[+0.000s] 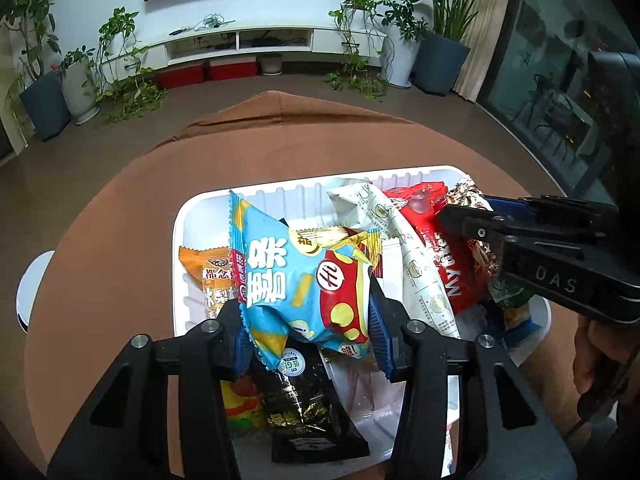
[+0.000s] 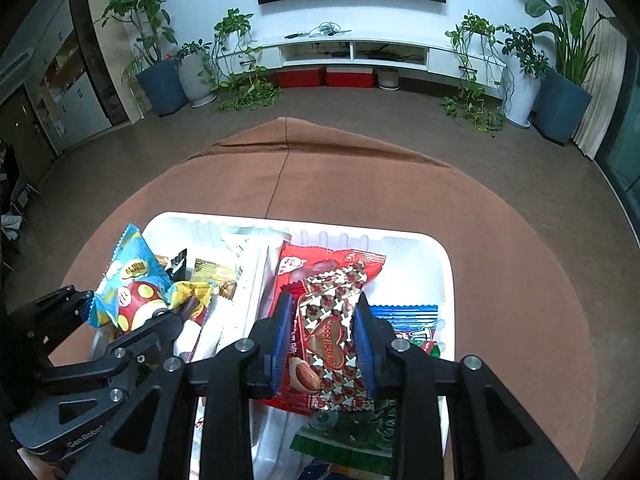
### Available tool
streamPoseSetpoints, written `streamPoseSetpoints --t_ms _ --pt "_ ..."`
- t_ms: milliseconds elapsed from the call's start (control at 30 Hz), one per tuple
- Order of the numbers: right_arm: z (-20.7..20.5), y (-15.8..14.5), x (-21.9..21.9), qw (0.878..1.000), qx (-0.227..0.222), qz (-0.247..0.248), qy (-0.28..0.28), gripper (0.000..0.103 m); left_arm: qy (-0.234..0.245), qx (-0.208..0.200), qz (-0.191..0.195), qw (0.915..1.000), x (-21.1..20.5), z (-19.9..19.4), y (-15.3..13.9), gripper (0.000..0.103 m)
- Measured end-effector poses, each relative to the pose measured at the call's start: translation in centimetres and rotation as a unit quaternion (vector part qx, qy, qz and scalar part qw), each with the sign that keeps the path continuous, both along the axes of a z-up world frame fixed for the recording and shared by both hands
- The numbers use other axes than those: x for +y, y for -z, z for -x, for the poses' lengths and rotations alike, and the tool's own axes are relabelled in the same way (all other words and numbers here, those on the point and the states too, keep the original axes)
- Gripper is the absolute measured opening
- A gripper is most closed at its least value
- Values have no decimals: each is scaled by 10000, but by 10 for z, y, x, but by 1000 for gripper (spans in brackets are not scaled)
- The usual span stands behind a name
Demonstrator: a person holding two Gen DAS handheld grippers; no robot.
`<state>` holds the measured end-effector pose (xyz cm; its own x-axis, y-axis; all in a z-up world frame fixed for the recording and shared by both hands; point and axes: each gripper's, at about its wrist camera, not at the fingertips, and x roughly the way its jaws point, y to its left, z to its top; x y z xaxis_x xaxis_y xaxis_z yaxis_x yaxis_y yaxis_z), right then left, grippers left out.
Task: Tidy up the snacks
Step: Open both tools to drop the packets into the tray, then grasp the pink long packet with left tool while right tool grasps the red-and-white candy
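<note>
The left tool (image 1: 306,320) is clamped on a blue snack packet (image 1: 288,280) with a red, yellow-spotted mushroom print; its blue pads (image 1: 378,320) press the packet's lower sides, and the packet stands raised above the white tray (image 1: 188,216). The right tool (image 2: 322,344) is clamped on a red-and-white patterned chocolate packet (image 2: 334,320) showing an almond, also above the tray. Under and around the left tool lie a black packet (image 1: 304,400), an orange packet (image 1: 204,272), a long white packet (image 1: 400,240) and a red packet (image 1: 452,264). Beside the right tool lie a blue-and-red packet (image 2: 408,320) and a green packet (image 2: 352,428). The tray sits on a round worktop covered by a brown cloth (image 2: 320,176). A hand (image 1: 592,356) holds the right tool's grip
</note>
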<state>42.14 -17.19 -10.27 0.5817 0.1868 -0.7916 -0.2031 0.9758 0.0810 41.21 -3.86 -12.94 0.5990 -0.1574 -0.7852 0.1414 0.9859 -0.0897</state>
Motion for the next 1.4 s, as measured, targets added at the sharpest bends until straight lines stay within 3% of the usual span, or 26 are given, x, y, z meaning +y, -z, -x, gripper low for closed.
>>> streamPoseSetpoints --t_ms 333,400,467,533,667,800,1000,1100,1233,1400 --pt "-2 13 0 9999 130 -34 77 37 17 -51 -25 10000 -3 -9 16 51" --pt "0 11 -1 9999 113 -51 107 42 31 -93 12 10000 -3 -9 17 58" --pt "3 6 -2 9999 24 -35 118 56 6 -158 15 9999 -2 -8 15 64" --pt "6 1 -2 9999 -45 -29 111 57 -67 -231 65 9997 1 -6 11 71" --pt "15 -9 -4 9998 -160 -71 130 64 -100 -379 98 9992 4 5 -2 75" --pt "31 -27 -11 9989 -393 -192 190 76 -117 -592 106 9981 6 29 -20 101" --pt "84 -42 -31 9958 -671 -487 396 93 13 -732 -275 9969 7 88 -33 103" --pt "121 -36 -38 9956 -679 -471 449 95 16 -569 -563 9968 3 119 -21 103" --pt "174 -16 -42 9963 -447 -508 521 95 44 -262 -397 9989 2 151 4 103" --pt "213 10 -44 9951 38 -806 577 95 206 325 -392 9985 -21 159 29 103"
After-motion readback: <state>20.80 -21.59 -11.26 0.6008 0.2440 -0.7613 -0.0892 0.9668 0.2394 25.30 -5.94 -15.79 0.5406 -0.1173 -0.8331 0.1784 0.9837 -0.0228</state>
